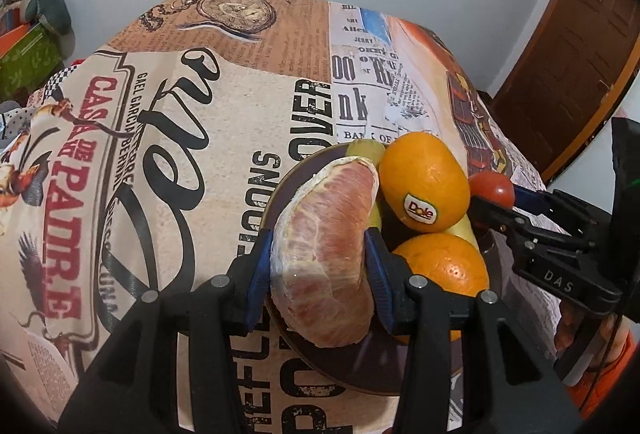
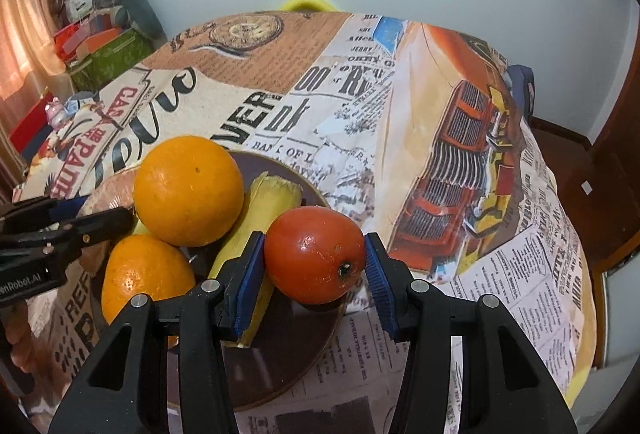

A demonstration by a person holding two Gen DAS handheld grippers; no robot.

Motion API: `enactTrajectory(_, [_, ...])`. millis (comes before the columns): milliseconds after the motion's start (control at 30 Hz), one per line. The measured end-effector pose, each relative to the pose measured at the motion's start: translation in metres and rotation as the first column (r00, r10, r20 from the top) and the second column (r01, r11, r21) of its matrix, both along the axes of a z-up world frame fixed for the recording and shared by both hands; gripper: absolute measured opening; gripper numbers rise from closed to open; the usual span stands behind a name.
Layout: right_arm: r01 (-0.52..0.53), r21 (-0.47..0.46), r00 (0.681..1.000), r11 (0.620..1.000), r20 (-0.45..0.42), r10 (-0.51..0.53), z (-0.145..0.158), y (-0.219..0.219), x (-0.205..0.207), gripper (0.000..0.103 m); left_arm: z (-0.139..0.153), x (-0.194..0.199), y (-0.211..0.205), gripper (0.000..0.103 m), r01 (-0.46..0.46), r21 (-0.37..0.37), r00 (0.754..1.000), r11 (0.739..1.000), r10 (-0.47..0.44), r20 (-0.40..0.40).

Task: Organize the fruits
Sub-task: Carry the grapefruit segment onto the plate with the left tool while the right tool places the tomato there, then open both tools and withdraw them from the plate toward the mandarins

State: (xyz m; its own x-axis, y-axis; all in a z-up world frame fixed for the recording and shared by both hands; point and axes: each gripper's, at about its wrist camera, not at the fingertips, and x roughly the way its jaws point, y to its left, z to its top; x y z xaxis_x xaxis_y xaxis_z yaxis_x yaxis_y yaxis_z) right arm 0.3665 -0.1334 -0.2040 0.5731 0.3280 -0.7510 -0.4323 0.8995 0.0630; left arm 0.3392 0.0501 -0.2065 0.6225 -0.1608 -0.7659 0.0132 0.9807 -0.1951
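The left gripper (image 1: pixel 320 270) is clamping a peeled grapefruit piece (image 1: pixel 326 254) over the plate (image 1: pixel 344 374). The right gripper (image 2: pixel 314 266) is pinching a red fruit (image 2: pixel 314 254) at the plate's 3 o'clock edge, oranges (image 2: pixel 188 190) sitting at 9 o'clock.

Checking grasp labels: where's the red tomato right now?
Right wrist view: tomato sits between the right gripper fingers, over the plate's right edge, beside the banana.

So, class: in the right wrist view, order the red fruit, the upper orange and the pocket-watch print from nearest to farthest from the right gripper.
1. Red fruit, between the right gripper fingers.
2. Upper orange, left, on the plate.
3. Pocket-watch print, far edge of the tablecloth.
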Motion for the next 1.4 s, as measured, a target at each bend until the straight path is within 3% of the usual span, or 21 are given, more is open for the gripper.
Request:
enactTrajectory(300, [0.002, 0.017, 0.999, 1.0, -0.041, -0.001, -0.002, -0.005, 0.003, 0.047, -0.001, 0.001, -0.002, 0.05, 0.008, 0.024, 1.0, 1.0, -0.008, -0.017])
enactTrajectory(400, [-0.006, 0.015, 0.999, 1.0, -0.041, 0.006, -0.001, -0.005, 0.001, 0.052, 0.0, -0.002, -0.005, 0.05, 0.015, 0.046, 1.0, 0.999, -0.014, -0.016])
enactTrajectory(633, [-0.002, 0.021, 1.0, 1.0, -0.016, 0.002, 0.009, -0.004, -0.009, 0.053, 0.013, -0.016, -0.006, 0.05, 0.0, 0.064, 1.0, 0.998, 0.0, 0.003])
enactTrajectory(967, [0.009, 0.03, 0.996, 1.0, 0.094, -0.012, 0.054, -0.016, -0.055, 0.053, 0.057, -0.058, -0.015, 0.05, 0.001, 0.109, 0.996, 0.994, -0.011, 0.088])
enactTrajectory(1133, [0.013, 0.033, 0.989, 0.999, 0.143, -0.018, 0.076, -0.023, -0.081, 0.053, 0.082, -0.088, -0.023, 0.056, 0.001, 0.124, 0.989, 0.992, -0.019, 0.144])
enactTrajectory(1400, [0.036, 0.06, 0.981, 0.998, 0.188, -0.047, 0.099, -0.037, -0.124, 0.056, 0.089, -0.131, -0.038, 0.061, 0.006, 0.11, 0.987, 0.994, -0.024, 0.157])
